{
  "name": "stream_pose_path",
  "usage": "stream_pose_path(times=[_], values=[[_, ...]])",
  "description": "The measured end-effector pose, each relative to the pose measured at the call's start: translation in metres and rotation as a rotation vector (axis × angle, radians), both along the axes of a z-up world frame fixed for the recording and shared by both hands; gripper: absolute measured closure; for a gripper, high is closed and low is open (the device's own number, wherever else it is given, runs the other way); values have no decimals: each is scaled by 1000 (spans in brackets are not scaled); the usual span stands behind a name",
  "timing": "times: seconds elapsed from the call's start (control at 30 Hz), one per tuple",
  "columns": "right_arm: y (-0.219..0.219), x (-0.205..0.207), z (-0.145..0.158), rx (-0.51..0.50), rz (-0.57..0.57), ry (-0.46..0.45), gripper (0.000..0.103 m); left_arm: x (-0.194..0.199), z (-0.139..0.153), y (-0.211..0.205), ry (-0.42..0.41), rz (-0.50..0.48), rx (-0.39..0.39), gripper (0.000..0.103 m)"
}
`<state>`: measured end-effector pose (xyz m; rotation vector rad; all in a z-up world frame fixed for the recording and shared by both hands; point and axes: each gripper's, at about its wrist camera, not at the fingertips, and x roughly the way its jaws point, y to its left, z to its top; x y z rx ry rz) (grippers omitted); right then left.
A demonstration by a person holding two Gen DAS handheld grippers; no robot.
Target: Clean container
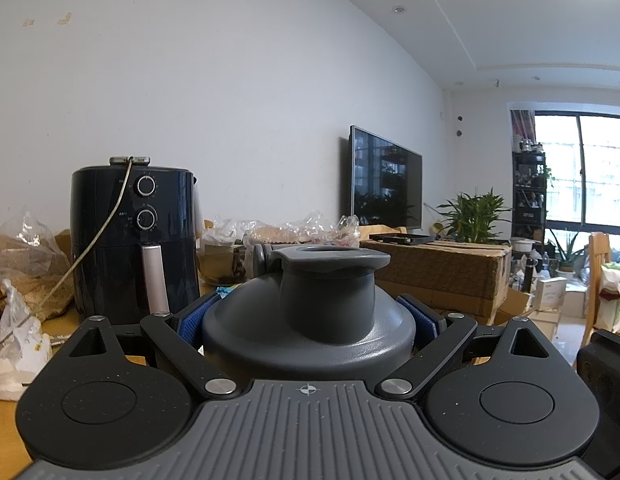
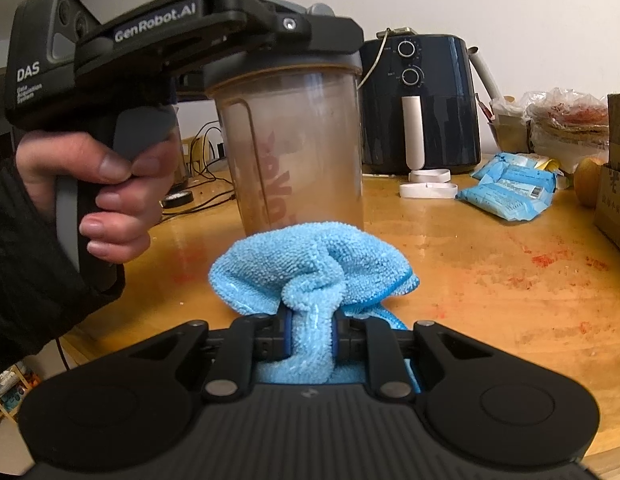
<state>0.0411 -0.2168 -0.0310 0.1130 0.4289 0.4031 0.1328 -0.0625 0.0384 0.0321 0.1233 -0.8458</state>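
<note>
The container (image 2: 298,140) is a cloudy, see-through shaker cup with red lettering and a dark grey spouted lid (image 1: 325,276), and it stands upright. My left gripper (image 1: 310,314) is shut on the lid, one blue pad on each side. In the right wrist view a hand (image 2: 110,184) holds that left gripper (image 2: 286,40) at the cup's top. My right gripper (image 2: 310,328) is shut on a bunched light-blue microfibre cloth (image 2: 313,264). The cloth lies against the cup's lower front and hides its base.
A dark air fryer (image 2: 421,108) stands at the wall behind the cup. On the wooden table (image 2: 509,280), stained red, lie blue packets (image 2: 509,188), white bands (image 2: 427,190) and plastic bags (image 2: 565,120). Cardboard boxes (image 1: 437,272) stand to the right.
</note>
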Motion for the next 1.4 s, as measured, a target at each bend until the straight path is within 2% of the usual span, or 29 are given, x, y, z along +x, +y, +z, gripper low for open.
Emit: stream_pose_path(times=[0.67, 1.17, 1.4], values=[[-4, -10, 31, 47, -13, -112, 92, -1, 0, 0, 0, 2, -1, 8], [-7, -22, 50, 92, -45, -257, 91, -2, 2, 0, 2, 3, 0, 8], [-7, -24, 50, 101, -49, -267, 92, -2, 2, -1, 2, 3, -1, 8]])
